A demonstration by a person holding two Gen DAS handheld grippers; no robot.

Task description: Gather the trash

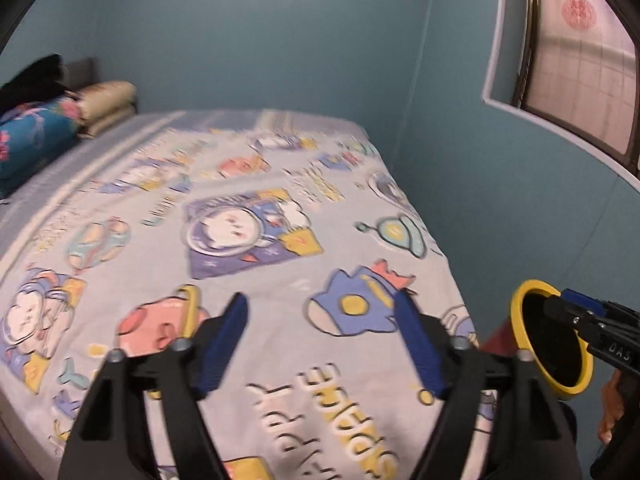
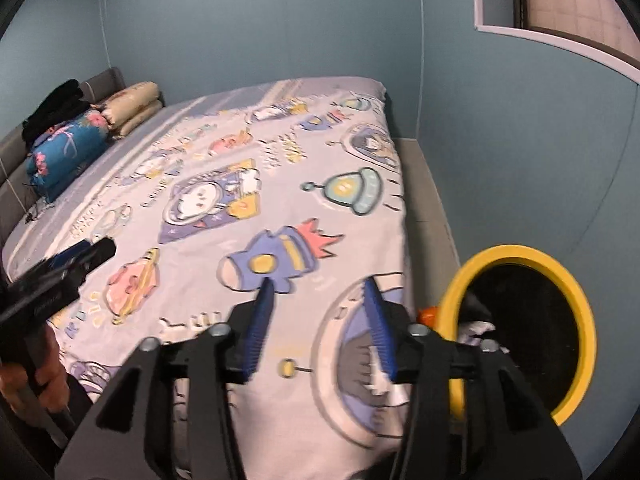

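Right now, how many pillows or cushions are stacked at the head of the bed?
3: a blue floral bolster nearest, and two beige folded pillows stacked behind it. Dark clothing may hide more.

The bed (image 2: 280, 208) lies flat and bare across its middle, giving open room above it. Pillows (image 2: 100, 132) crowd the far-left headboard end. A yellow-rimmed bin (image 2: 520, 328) fills the narrow gap between bed and blue wall (image 2: 520, 140).

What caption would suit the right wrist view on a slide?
Open hand-held gripper over a cartoon bedspread, beside a yellow-rimmed bin.
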